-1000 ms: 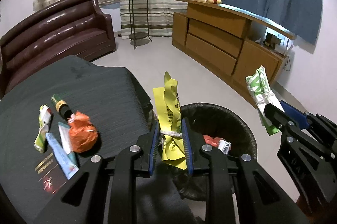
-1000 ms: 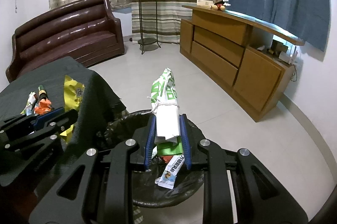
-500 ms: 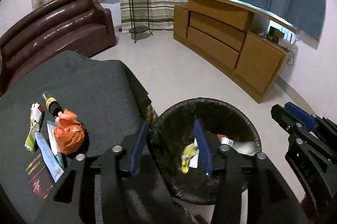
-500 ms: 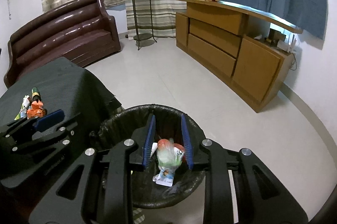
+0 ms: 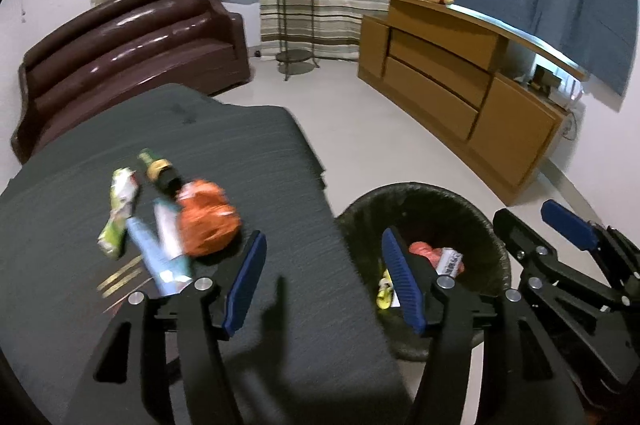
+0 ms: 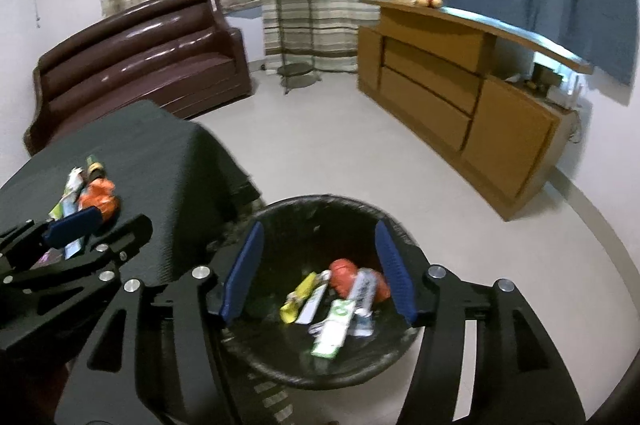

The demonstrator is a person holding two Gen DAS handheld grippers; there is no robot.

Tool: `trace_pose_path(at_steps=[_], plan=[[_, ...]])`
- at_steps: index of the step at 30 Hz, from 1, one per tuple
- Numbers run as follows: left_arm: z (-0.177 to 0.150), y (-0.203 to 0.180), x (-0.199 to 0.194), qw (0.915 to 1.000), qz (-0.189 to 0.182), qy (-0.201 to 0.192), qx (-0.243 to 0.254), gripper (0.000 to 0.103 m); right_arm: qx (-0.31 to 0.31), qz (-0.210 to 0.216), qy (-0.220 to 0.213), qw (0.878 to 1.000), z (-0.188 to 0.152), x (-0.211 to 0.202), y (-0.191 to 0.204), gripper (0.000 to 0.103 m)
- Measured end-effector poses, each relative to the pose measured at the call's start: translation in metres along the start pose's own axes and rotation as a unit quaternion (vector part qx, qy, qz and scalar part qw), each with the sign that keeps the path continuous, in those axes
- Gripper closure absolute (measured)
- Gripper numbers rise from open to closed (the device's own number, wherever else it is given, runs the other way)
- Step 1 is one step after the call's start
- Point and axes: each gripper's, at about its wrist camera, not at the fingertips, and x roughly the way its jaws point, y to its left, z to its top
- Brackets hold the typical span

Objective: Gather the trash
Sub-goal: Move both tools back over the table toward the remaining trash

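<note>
left wrist view: your left claw point(image 5: 322, 281) just spread, empty, between bench point(image 5: 240, 161) and bin point(image 5: 460, 201). right claw point(image 6: 316, 265) likewise just spread, empty, above bin wrappers point(image 6: 332, 321).

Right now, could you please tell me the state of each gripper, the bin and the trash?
left gripper: open, empty, jaws just opened
right gripper: open, empty, jaws just opened, over the bin
bin: holds wrappers
yellow wrapper: in the bin
orange bag: on the table
</note>
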Motion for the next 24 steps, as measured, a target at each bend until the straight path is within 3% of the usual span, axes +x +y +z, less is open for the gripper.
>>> trace_pose_path(at_steps=[13, 24], plan=[[-0.028, 0.062, -0.018, 0.9957, 0.079, 0.006, -0.048, 0.038, -0.037, 0.041, 0.015, 0.998, -0.007, -0.013, 0.049, 0.045], [-0.04, 0.09, -0.014, 0.9924, 0.097, 0.022, -0.073, 0.036, -0.05, 0.048, 0.02, 0.997, -0.01, -0.017, 0.061, 0.044]])
